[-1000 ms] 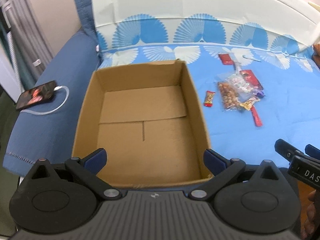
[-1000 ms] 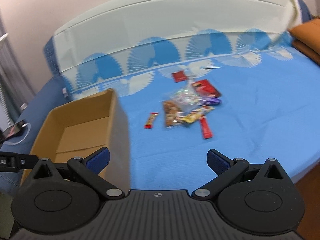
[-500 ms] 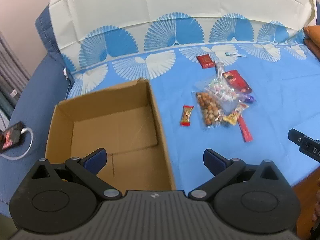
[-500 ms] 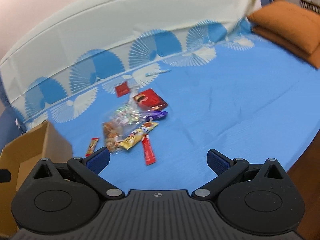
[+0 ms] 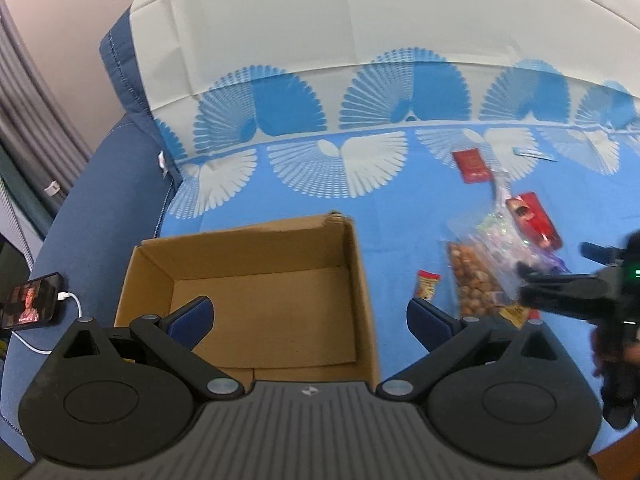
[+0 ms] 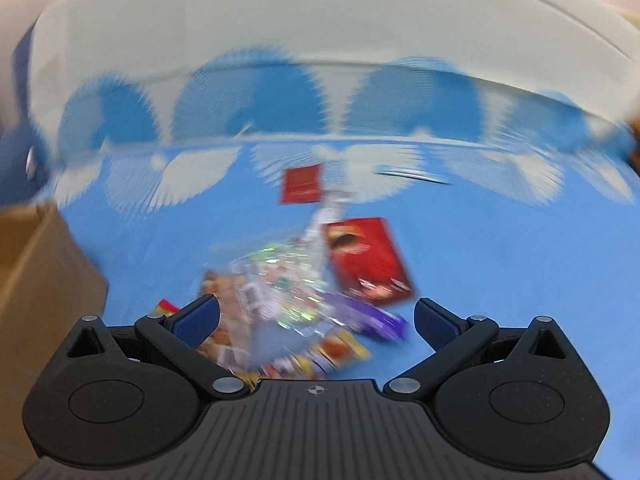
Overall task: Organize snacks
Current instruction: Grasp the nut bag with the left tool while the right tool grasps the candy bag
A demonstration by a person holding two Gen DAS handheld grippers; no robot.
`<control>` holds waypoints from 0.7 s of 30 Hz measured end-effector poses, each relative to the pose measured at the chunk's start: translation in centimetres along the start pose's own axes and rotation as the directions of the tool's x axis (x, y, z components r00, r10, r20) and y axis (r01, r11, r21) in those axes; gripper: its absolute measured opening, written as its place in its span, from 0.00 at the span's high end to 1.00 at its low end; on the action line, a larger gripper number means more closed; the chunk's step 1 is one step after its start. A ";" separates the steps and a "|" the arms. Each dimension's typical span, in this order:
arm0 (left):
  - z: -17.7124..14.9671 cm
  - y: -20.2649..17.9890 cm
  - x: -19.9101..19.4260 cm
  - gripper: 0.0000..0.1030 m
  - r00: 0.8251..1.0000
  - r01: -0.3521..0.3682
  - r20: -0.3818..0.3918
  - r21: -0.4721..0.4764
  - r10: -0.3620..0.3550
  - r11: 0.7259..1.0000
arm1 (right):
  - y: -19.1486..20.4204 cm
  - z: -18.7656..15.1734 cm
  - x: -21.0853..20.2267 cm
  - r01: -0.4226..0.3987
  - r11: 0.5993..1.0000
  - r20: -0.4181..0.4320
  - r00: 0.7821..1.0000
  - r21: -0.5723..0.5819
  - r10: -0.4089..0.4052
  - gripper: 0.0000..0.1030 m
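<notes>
Task at its start, by the look of it: cardboard box [image 5: 256, 296] sits open on the bed [image 5: 400, 216] with nothing visible inside, though its near end is hidden behind the left gripper [image 5: 308, 316]. All snacks lie loose on the blue sheet to the box's right, near it but not touching. Everything is left to move. Count, as far as blur allows: 1 box; 1 clear bag of nuts [image 5: 476, 280]; 1 clear bag of shiny wrapped sweets [image 6: 280, 276]; 1 large red packet [image 6: 368, 260]; 1 small red packet [image 5: 472, 165] set apart toward the headboard; 1 small red-and-yellow stick [image 5: 427, 285] nearest the box; 1 purple wrapper [image 6: 380, 322]; 1 yellow wrapper [image 6: 340, 350]. More may be buried in the pile. Left jaws wide apart, holding nothing, hovering over the box. Right gripper [image 6: 316, 320] low over the pile, jaws wide apart, straddling the bags, nothing clamped. 1 phone [image 5: 30, 306] on its cable at far left.
</notes>
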State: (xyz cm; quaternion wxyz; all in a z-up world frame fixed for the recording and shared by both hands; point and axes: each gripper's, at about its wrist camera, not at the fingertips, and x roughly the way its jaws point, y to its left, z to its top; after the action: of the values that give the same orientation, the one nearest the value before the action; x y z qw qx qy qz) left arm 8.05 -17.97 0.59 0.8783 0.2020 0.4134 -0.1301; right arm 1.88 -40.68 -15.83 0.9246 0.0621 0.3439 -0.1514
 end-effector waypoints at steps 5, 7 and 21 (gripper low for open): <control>0.4 0.6 1.7 0.00 0.999 -0.005 -0.031 -0.003 0.005 1.000 | 3.0 0.3 5.7 0.063 0.990 -0.067 0.995 -0.129 -0.072 0.00; 0.4 0.6 2.2 0.00 0.999 -0.003 -0.039 -0.001 0.003 1.000 | 3.1 0.0 7.2 0.071 0.988 -0.073 0.994 -0.134 -0.082 0.00; 0.0 -1.3 2.0 0.00 0.997 0.060 -0.044 0.014 -0.059 0.998 | -3.6 0.6 1.5 0.013 0.994 0.042 0.999 0.105 -0.017 0.99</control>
State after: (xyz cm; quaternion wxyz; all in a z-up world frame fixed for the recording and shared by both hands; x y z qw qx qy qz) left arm 8.76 -19.26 -1.34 0.8632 0.1992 0.4373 -0.1548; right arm 2.22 -44.58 -16.40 0.9261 0.1046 0.3162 -0.1774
